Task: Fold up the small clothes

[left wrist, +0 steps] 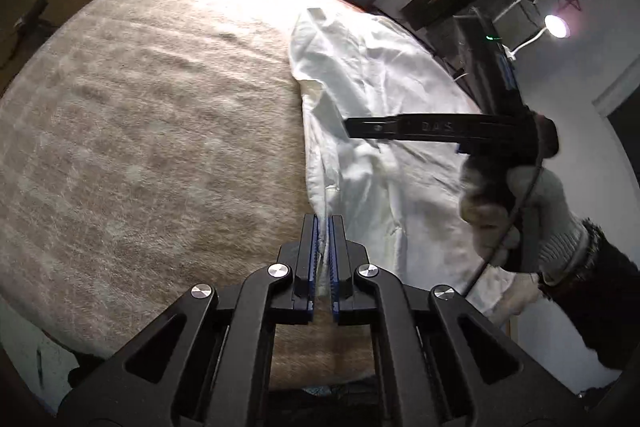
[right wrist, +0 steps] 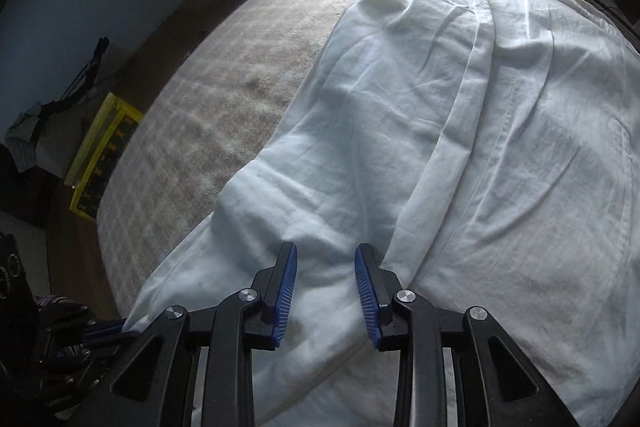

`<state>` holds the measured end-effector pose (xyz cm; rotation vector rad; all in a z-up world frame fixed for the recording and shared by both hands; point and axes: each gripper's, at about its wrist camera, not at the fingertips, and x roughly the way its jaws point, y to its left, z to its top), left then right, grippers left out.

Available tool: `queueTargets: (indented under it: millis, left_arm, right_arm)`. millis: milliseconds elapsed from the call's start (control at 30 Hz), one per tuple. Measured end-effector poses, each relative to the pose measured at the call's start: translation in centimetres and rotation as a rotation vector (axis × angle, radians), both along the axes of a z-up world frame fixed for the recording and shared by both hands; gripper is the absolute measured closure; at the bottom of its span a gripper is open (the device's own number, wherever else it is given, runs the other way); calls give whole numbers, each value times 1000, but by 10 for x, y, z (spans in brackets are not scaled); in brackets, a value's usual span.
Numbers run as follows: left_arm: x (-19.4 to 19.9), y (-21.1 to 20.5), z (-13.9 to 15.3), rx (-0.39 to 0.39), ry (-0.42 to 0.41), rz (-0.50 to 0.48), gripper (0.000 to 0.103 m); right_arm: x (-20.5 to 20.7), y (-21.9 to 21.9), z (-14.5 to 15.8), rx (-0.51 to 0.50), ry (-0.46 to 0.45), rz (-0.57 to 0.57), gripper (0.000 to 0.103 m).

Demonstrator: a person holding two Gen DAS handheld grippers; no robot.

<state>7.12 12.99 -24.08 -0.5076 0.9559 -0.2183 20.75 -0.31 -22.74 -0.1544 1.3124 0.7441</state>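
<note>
Left tongs (left wrist: 324,223): jaws nearly closed, a thin fold of the white garment (left wrist: 372,99) pinched between the blue pads (left wrist: 313,255). The nip is on the garment's left edge, where it borders the bare beige rug (left wrist: 140,127). The cloth runs away from my pads toward the far rim of the rug.

Right tongs (right wrist: 326,259): jaws well apart, nothing between them. They hover over the garment (right wrist: 400,131) near its middle; I cannot tell whether the tips touch the cloth. In the left view the right tongs (left wrist: 352,129) reach across the garment, my gloved hand (left wrist: 516,211) on the handle.

Garment position: spread on the right part of the rug (right wrist: 224,99), wrinkled. A long hemmed band (right wrist: 468,83) runs lengthwise, and one panel laps over the other.

Handling, my judgement: light, thin, woven cloth, limp, no stiffness to hold a crease by itself. It should drape and sag between two grips and slide readily on the pile. Not fragile. Best hold is on a hem or doubled edge, where the pads get more thickness. A single layer mid-panel would likely bunch. For the right tongs, the near edge of the overlapping panel looks the sound place.
</note>
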Motion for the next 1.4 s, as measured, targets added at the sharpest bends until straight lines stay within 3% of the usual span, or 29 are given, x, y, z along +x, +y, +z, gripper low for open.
queueTargets:
  millis: [100, 133, 233, 467, 633, 700, 833, 967, 1200, 1333, 1400]
  left_arm:
    - [2, -1, -11, 9, 34, 14, 100]
    - [3, -1, -13, -2, 41, 19, 100]
    - [7, -3, -11, -26, 29, 10, 100]
    - [4, -23, 1, -29, -24, -38, 100]
    - [9, -36, 5, -28, -37, -61, 100]
    - [9, -41, 6, -22, -40, -70, 100]
    - [11, -48, 8, -14, -40, -73, 100]
    - [9, -61, 17, 26, -67, -102, 100]
    - [5, -113, 31, 108, -120, -220, 100]
    - [4, -141, 28, 148, -116, -268, 100]
    - [6, -150, 27, 159, -105, -282, 100]
  right_arm:
    - [2, 4, 5, -16, 4, 15, 69]
    - [5, 3, 11, -8, 0, 10, 64]
    - [9, 12, 28, 22, 0, -5, 31]
    - [12, 68, 21, -97, 20, 51, 41]
    - [9, 79, 5, -195, 25, 51, 45]
    - [9, 80, -2, -221, 27, 41, 56]
    - [10, 72, -5, -235, -4, 11, 95]
    - [17, 35, 10, -54, 44, -71, 102]
    - [6, -65, 37, 320, 75, -287, 102]
    - [-5, -140, 24, 532, 140, -483, 102]
    - [-7, -164, 8, 553, 174, -553, 102]
